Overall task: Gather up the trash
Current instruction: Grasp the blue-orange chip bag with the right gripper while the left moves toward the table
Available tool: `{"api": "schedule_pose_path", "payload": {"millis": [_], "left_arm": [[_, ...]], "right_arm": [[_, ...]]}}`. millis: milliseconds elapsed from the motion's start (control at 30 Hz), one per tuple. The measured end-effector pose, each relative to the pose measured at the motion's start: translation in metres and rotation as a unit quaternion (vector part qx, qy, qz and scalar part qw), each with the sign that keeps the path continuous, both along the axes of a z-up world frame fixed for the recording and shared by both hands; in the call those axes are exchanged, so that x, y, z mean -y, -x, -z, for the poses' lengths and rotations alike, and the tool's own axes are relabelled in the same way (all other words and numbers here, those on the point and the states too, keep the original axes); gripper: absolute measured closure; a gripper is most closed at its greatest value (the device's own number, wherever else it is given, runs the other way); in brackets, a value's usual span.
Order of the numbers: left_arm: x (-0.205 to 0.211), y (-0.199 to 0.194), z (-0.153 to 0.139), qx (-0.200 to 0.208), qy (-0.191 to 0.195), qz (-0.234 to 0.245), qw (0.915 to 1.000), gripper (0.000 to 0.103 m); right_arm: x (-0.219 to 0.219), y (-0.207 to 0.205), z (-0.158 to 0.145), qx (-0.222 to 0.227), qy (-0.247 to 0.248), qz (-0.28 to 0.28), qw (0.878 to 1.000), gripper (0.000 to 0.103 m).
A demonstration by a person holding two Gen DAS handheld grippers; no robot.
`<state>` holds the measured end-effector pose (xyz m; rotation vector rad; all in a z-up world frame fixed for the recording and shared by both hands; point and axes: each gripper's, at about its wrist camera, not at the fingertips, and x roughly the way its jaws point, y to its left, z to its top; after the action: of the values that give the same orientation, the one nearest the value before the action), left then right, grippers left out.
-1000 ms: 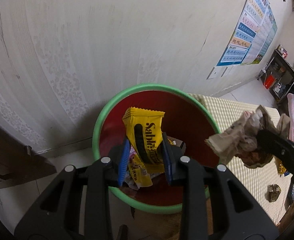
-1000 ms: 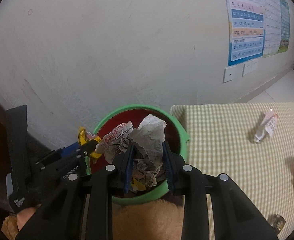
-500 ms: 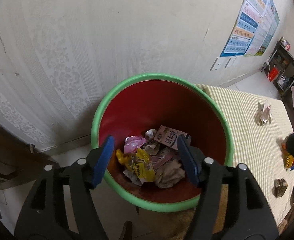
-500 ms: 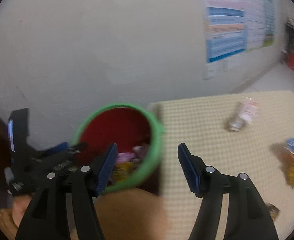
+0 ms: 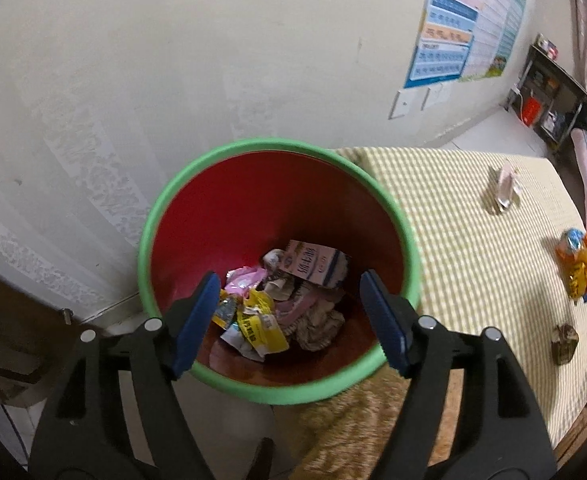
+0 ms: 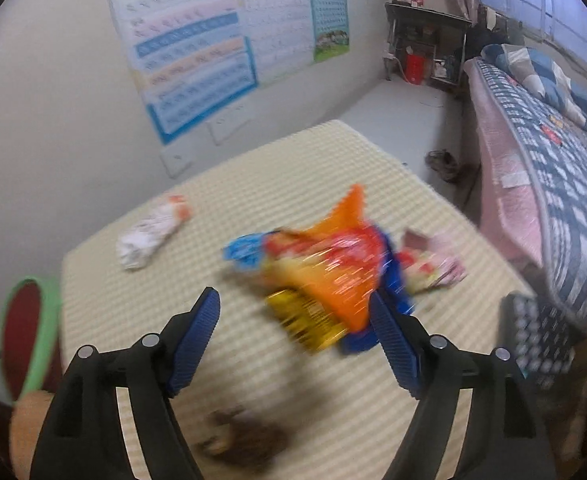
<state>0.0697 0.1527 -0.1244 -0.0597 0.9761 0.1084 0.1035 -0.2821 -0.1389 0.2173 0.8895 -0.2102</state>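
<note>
Green-rimmed bin (image 5: 407,236) touches the table (image 5: 473,216) edge; both tools (image 5: 289,312) (image 6: 293,328) spread wide, empty.

Wrappers (image 5: 277,300) in bin (image 5: 161,208), left of table (image 5: 453,240).

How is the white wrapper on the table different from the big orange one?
The white wrapper is pale and rolled into a narrow tube; the orange wrapper is bright, with blue and yellow, and spread wide. The white one lies nearer the bin; the orange one sits just ahead of the open right gripper. Both lie on the checked tablecloth.
</note>
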Motion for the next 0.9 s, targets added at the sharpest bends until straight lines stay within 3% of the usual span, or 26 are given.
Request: {"api": "schedule_pose_path", "payload": {"millis": [100, 267, 333, 367, 433, 500, 700, 900], "left_arm": [[0.01, 0.002, -0.005, 0.001, -0.009, 0.005, 0.9999, 0.032], [0.025, 0.007, -0.013, 0.005, -0.023, 0.014, 0.9996, 0.031], [0.031, 0.009, -0.016, 0.006, -0.03, 0.02, 0.9994, 0.03], [0.034, 0.01, -0.016, 0.006, -0.034, 0.023, 0.9992, 0.03], [0.041, 0.009, -0.015, 0.003, -0.04, 0.028, 0.9988, 0.03], [0.049, 0.009, -0.015, 0.002, -0.046, 0.036, 0.9983, 0.03], [0.076, 0.007, -0.012, 0.002, -0.061, 0.062, 0.9962, 0.03], [0.109, -0.001, -0.013, 0.015, -0.076, 0.095, 0.9924, 0.03]], "right_arm": [[0.017, -0.021, 0.011, -0.007, -0.019, 0.002, 1.0, 0.021], [0.031, -0.051, 0.044, -0.07, -0.045, -0.008, 0.996, 0.02], [0.034, -0.051, 0.049, -0.069, -0.069, -0.012, 0.995, 0.023], [0.034, -0.047, 0.047, -0.063, -0.078, -0.012, 0.995, 0.029], [0.035, -0.039, 0.041, -0.043, -0.099, -0.019, 0.994, 0.075], [0.034, -0.03, 0.031, -0.031, -0.123, -0.021, 0.992, 0.088], [0.023, 0.011, 0.001, 0.018, -0.135, -0.063, 0.989, 0.096], [0.01, 0.067, -0.015, 0.046, -0.165, -0.077, 0.982, 0.097]]}}
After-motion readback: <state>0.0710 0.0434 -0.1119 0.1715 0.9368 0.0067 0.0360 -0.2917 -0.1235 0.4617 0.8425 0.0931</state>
